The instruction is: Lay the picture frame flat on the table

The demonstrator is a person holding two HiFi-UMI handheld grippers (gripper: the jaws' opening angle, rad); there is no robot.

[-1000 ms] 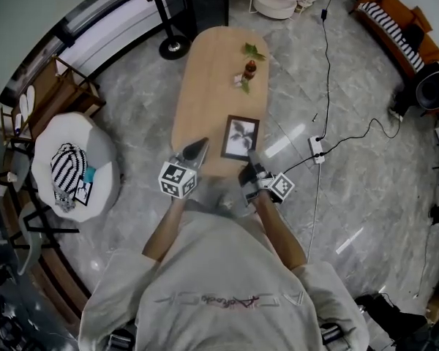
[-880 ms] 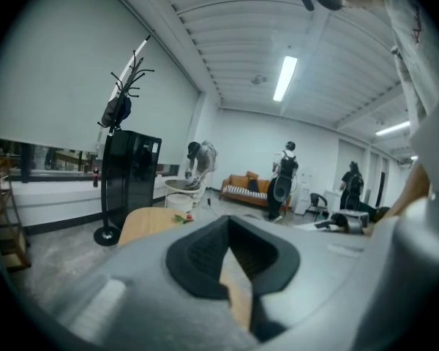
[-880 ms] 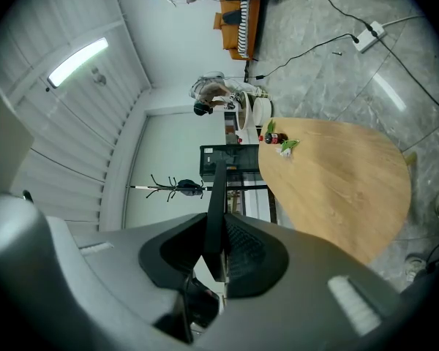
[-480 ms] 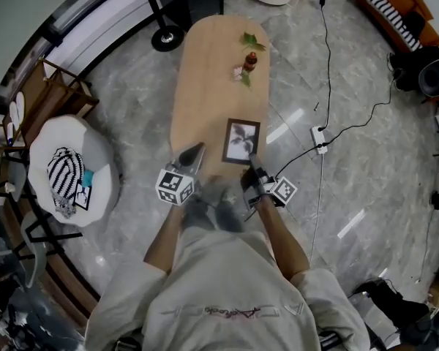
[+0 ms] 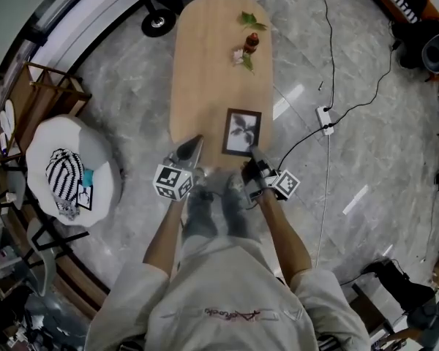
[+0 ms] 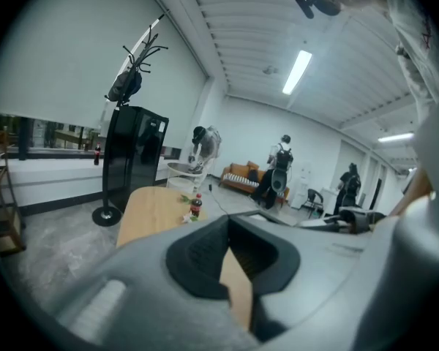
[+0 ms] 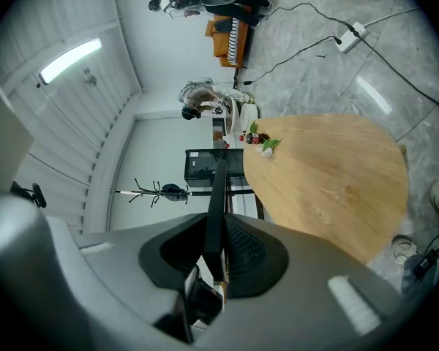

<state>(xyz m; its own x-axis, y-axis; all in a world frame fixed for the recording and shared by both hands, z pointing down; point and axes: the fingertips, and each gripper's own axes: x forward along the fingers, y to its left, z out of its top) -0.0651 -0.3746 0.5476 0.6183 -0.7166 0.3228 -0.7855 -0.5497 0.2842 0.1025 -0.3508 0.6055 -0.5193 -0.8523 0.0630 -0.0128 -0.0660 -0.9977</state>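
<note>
My right tool [image 5: 252, 156] pinches the lower edge of the picture frame [image 5: 242, 131], which shows face-up just right of centre in the head view, over the lower end of the worktop [image 5: 205, 72]. My left tool [image 5: 192, 146], beside it, has its jaws slightly spread and holds nothing.

Right tongs [image 7: 216, 253] tight on the edge of the dark picture frame [image 7: 218, 189] (wooden table [image 7: 329, 181] beyond)

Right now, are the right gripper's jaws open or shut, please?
Shut: the right gripper clamps the dark rectangular picture frame edge-on between its jaws.
</note>
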